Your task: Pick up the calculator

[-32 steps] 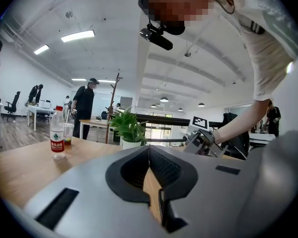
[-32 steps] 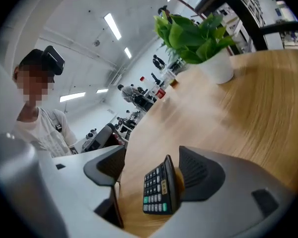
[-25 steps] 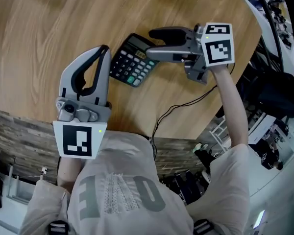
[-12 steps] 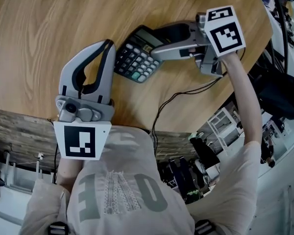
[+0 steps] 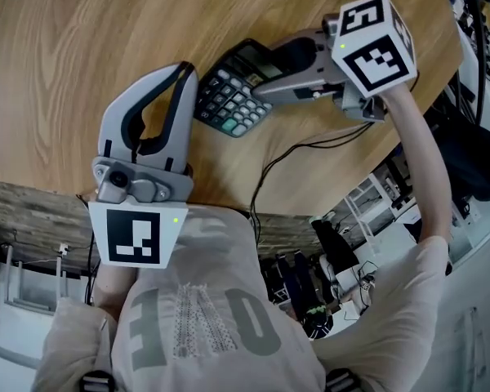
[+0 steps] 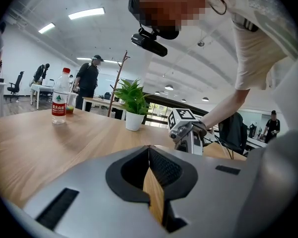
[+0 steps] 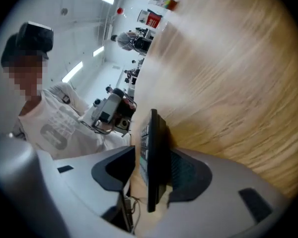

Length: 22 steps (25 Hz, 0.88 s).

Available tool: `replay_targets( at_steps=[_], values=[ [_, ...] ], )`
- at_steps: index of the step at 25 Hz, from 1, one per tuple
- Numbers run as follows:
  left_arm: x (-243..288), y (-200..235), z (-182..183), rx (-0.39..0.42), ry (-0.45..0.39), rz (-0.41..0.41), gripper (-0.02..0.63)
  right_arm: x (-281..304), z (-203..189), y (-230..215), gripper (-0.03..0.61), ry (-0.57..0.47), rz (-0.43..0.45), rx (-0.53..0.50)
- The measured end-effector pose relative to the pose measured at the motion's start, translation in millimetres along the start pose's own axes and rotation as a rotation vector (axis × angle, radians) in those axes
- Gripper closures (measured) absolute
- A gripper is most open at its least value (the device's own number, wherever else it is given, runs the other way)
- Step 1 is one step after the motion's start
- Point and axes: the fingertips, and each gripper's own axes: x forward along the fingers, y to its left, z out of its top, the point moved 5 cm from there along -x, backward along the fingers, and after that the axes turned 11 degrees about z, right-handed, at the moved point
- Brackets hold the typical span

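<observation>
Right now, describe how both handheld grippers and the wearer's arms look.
The left gripper and right gripper have silver-grey shells and curved jaws lined with black padding. Each carries a white cube printed with black square markers, with a small green light. The person wears a pale beige short-sleeved T-shirt with faded lettering; below the sleeves nothing covers the arms.

We could not read the keys on the calculator (image 5: 229, 103). The words on the bottle (image 6: 60, 98) were too small. The cable (image 5: 263, 182) went over the edge of the surface (image 5: 65, 72) and we lost it.
</observation>
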Motion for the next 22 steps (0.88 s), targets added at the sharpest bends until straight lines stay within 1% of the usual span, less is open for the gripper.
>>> replay_targets(
  at_steps=[1, 3, 4, 11, 15, 19, 22],
  values=[
    [-0.3, 0.9, 1.2, 0.001, 0.001, -0.001, 0.604, 1.0, 0.4, -0.2, 0.385, 0.024, -0.043, -0.029],
    [-1.7, 2.1, 2.7, 0.001, 0.004, -0.002, 0.604, 2.0, 0.8, -0.5, 0.415, 0.053, -0.099, -0.066],
    [-2.2, 2.5, 3.2, 0.001, 0.004, -0.002, 0.604, 1.8, 0.7, -0.9, 0.45, 0.06, -0.116, -0.074],
    [-2.2, 3.7, -2.8, -0.008, 0.0, 0.013, 0.604, 1.1, -3.8, -8.4, 0.457, 0.07, -0.139, -0.054],
    [-2.9, 4.6, -4.2, -0.003, -0.002, 0.019, 0.604, 1.1, -4.4, -7.4, 0.462, 0.097, -0.195, -0.101],
    [-5.8, 4.2, -3.5, 0.007, -0.004, 0.021, 0.604, 1.7, -5.0, -4.7, 0.465, 0.096, -0.23, -0.075],
    [-8.6, 4.3, -4.3, 0.021, -0.005, 0.026, 0.604, 1.7, -7.1, -3.2, 0.469, 0.07, -0.279, -0.066]
  ],
)
